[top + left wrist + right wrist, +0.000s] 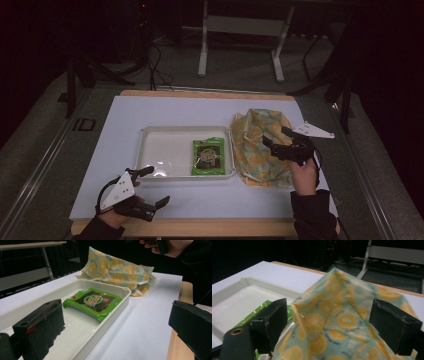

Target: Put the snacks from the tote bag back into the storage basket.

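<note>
A white tray [150,142] lies mid-table with a green snack packet [209,156] flat in its right end. Right of the tray sits a crumpled cloth bag [252,150] printed with orange slices. My right gripper [275,136] hovers open over the bag; in the right gripper view [332,315] a raised fold of the bag [342,287] stands between the spread jaws, with the tray [239,295] and the packet [253,313] behind the left jaw. My left gripper [156,186] is open at the tray's front left corner, holding nothing; its view [116,312] looks over the tray [123,291], packet [93,301] and bag [112,270].
The white tabletop [200,107] has a wooden strip [200,227] along its front edge. Behind the table stand the legs of another desk [202,45], and cables [157,65] lie on the floor. The person's right hand [172,246] shows beyond the bag.
</note>
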The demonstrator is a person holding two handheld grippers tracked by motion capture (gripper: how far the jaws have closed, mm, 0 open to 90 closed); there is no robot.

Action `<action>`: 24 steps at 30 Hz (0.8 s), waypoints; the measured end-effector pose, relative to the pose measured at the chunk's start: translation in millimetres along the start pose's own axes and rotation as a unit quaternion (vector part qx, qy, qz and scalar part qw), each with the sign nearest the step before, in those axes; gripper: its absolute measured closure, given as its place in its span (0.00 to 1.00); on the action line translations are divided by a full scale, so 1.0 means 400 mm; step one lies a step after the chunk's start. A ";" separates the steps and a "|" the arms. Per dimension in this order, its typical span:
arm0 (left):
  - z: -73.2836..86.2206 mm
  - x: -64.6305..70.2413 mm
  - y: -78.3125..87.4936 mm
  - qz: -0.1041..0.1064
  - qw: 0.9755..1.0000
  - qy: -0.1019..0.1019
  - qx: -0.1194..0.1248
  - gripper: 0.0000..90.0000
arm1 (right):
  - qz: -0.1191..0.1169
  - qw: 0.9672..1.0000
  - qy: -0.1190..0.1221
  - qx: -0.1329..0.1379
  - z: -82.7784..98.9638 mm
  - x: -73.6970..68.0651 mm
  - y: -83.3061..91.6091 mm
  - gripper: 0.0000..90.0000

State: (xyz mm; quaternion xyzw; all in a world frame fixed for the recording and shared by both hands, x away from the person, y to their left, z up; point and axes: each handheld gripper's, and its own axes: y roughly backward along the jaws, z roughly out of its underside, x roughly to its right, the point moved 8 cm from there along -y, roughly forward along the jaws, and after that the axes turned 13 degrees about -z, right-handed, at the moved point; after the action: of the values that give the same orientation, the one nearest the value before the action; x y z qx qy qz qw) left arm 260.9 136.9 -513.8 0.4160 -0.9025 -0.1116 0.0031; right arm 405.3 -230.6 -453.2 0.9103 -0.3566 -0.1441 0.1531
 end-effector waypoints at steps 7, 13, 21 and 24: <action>0.000 0.000 0.000 0.000 1.000 -0.001 -0.001 0.01 | 0.032 0.999 0.001 0.007 0.014 0.044 0.057 0.16; 0.000 0.000 0.000 -0.001 1.000 -0.001 0.000 0.01 | 0.055 0.998 -0.006 0.016 0.043 0.075 0.093 0.16; 0.001 -0.001 -0.001 -0.001 1.000 -0.001 -0.001 0.01 | 0.082 0.996 -0.006 0.028 0.097 0.104 0.132 0.16; 0.001 0.000 -0.001 -0.001 1.000 -0.001 -0.001 0.01 | 0.092 0.995 -0.003 0.027 0.120 0.111 0.143 0.16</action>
State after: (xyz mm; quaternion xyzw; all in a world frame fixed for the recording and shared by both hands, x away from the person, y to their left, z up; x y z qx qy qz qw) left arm 261.4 136.8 -514.1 0.4172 -0.9018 -0.1132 0.0023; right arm 384.3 -309.9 -482.0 0.8769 -0.4434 -0.1224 0.1398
